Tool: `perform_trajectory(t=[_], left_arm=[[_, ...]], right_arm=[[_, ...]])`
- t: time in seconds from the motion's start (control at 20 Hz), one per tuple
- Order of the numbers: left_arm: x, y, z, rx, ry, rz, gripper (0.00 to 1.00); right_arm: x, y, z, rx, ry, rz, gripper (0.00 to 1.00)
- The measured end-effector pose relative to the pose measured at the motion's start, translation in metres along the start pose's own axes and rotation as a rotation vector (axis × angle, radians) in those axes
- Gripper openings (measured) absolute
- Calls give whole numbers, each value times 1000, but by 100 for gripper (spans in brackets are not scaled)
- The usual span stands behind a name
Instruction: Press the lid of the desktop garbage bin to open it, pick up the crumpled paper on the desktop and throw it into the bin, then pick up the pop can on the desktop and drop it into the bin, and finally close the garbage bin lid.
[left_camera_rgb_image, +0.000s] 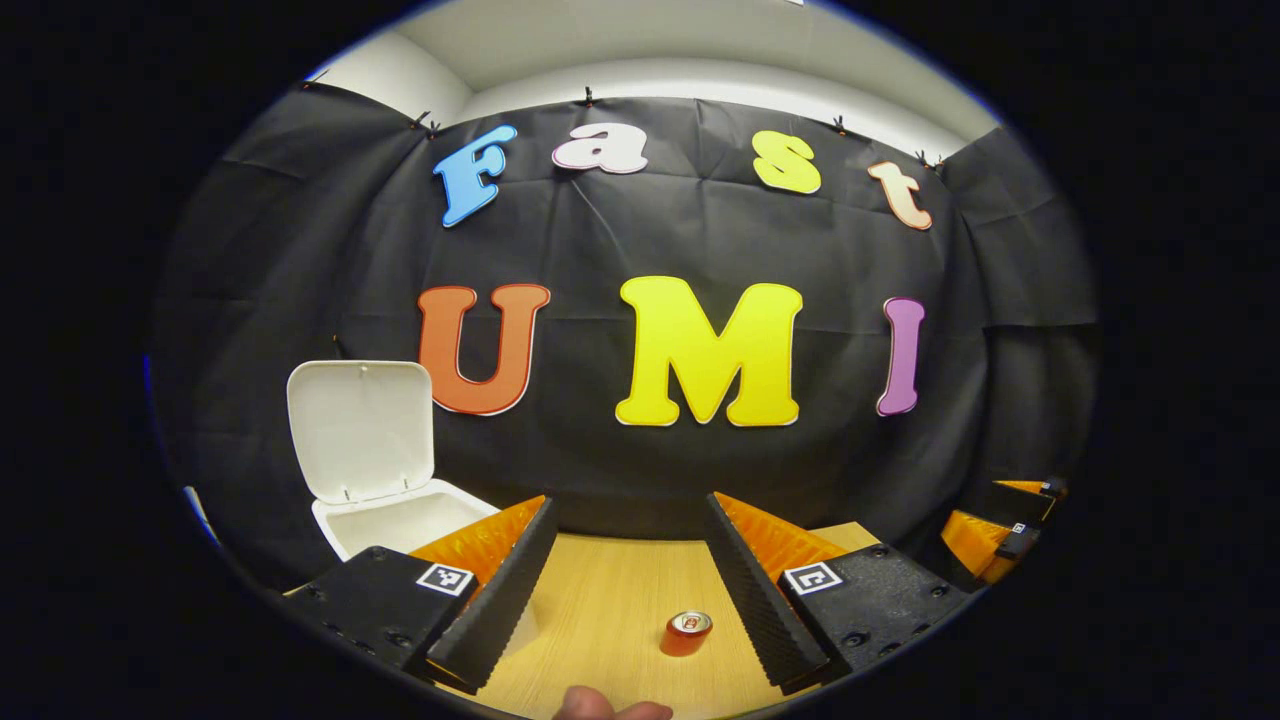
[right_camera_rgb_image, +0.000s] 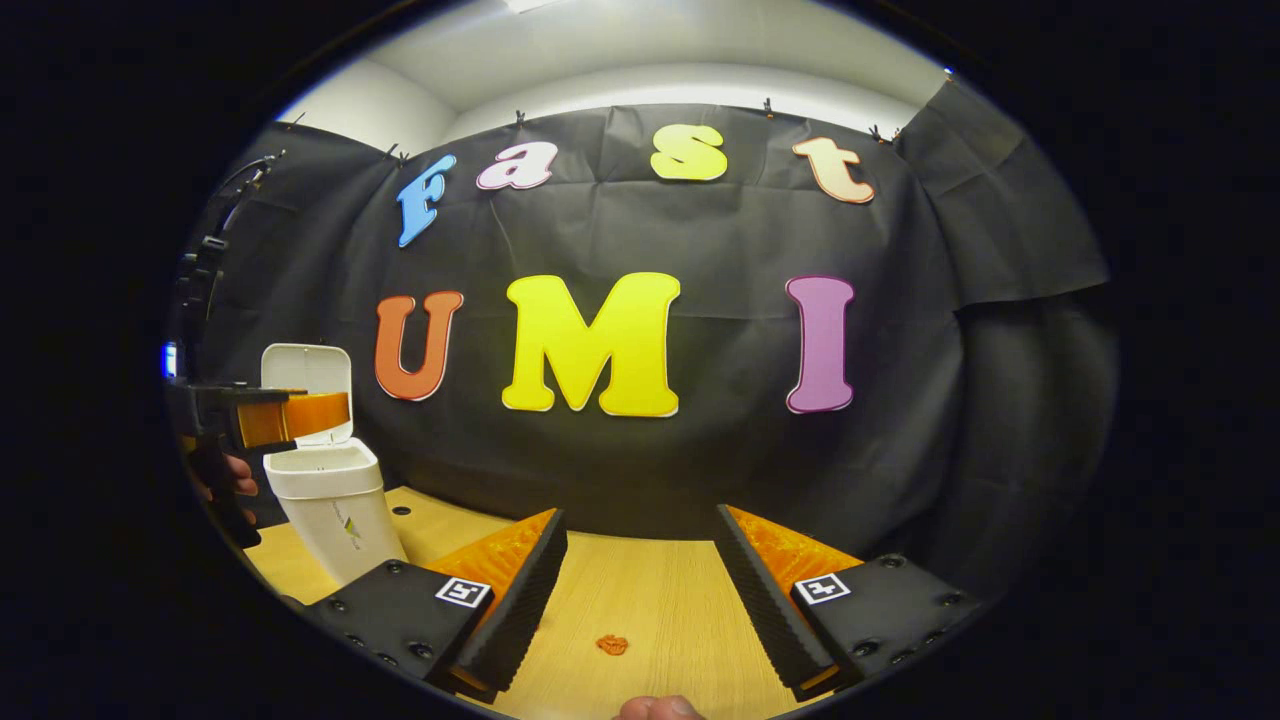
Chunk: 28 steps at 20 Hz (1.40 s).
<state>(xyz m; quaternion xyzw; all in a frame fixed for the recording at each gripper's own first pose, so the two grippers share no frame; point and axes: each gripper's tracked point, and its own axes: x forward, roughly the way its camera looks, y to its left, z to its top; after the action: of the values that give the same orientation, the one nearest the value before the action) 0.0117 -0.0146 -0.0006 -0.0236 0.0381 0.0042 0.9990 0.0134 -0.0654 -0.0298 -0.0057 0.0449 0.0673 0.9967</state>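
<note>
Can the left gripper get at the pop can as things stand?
Probably yes. In the left gripper view the left gripper is open, and the pop can stands upright on bare table ahead between its fingers, with nothing in between. The bin sits off to the side, lid up.

Wooden table (left_camera_rgb_image: 610, 600): white bin (right_camera_rgb_image: 335, 510), pop can (left_camera_rgb_image: 687, 633).

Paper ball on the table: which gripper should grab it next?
Probably right. The paper ball lies straight ahead between the open jaws of the right gripper, while the left gripper faces the can. The bin already stands open.
</note>
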Motion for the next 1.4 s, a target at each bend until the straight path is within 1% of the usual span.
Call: perform_trajectory(t=[0.1, 0.15, 0.2, 0.3, 0.4, 0.45, 0.5, 0.8, 0.9, 1.05, 1.1, 1.15, 1.4], left_arm=[[-4, -5, -7, -4, 20, -8, 97], [-6, -5, -11, -3, 33, -6, 100], [-8, -6, -18, -2, 46, -8, 97], [-11, -7, -30, 5, 78, -7, 97], [-15, -5, -38, 10, 97, 2, 97], [-16, -4, -41, 11, 109, 6, 97], [-18, -3, -45, 12, 121, 9, 97], [-32, 4, -60, 11, 164, 30, 97], [-36, 8, -64, 7, 175, 46, 97], [-41, 12, -69, 13, 195, 61, 97], [-43, 13, -70, 17, 199, 66, 97], [-45, 15, -70, 19, 201, 72, 96], [-55, 29, -74, 21, 220, 114, 96]], right_arm=[[5, -4, -10, 3, 23, -2, 94], [9, -6, -14, 7, 35, -3, 94], [13, -5, -21, 19, 48, 6, 94], [22, -4, -38, 22, 88, 18, 94], [30, -2, -54, 20, 125, 39, 94], [34, -1, -63, 14, 145, 51, 93], [38, 2, -73, 6, 163, 67, 94], [61, 14, -125, -25, 275, 131, 94], [67, 18, -146, -23, 327, 153, 94], [76, 20, -180, -37, 408, 165, 95], [79, 22, -191, -41, 434, 172, 93], [83, 23, -203, -50, 458, 178, 95], [104, 29, -256, -75, 587, 199, 95]])
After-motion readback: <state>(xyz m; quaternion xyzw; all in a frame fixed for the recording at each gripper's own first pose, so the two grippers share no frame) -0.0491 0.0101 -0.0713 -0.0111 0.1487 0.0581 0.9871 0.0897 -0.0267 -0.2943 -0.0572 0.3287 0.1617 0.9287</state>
